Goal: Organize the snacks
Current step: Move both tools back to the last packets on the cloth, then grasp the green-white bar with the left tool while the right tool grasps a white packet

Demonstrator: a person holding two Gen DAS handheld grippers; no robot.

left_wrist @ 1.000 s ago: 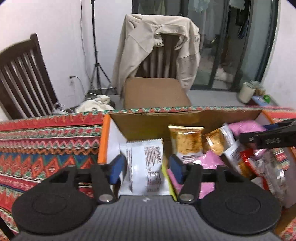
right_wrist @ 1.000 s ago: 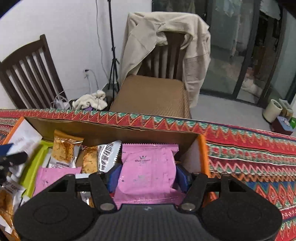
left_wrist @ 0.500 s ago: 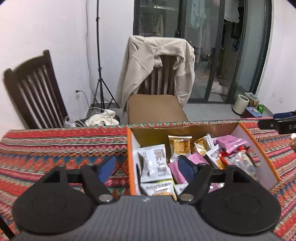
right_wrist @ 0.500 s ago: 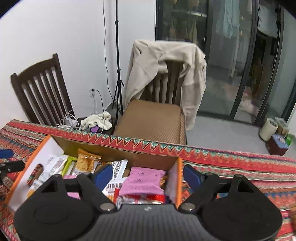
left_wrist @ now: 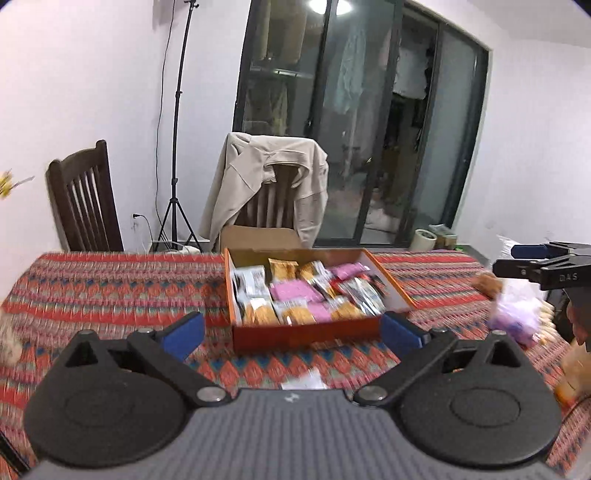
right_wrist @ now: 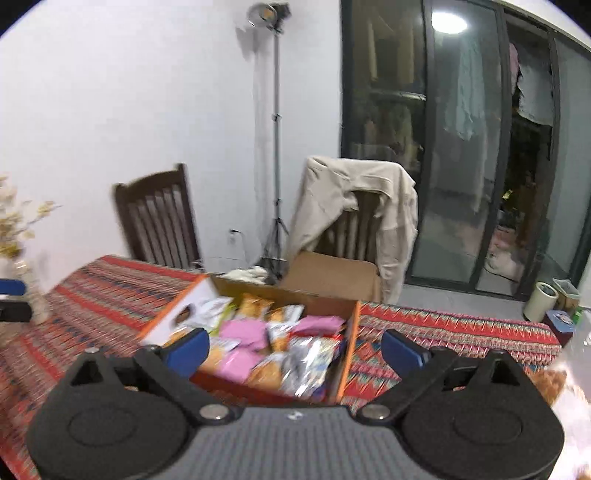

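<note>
— Both grippers: what are the jaws doing?
— Opening wide. The left gripper and the right gripper each have nothing between the pads.
— And the snacks?
— Packets lie packed in the orange box on the patterned tablecloth.

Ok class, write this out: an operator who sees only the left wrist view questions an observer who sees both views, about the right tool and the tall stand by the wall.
Operator: Is the right tool carrying a snack?
Observer: No. The right tool has nothing between its fingers; its jaws are opening, with the snack box just beyond.
Operator: What sits on top of the stand?
Observer: The stand ends in a round lamp, near the top of the wall.
</note>
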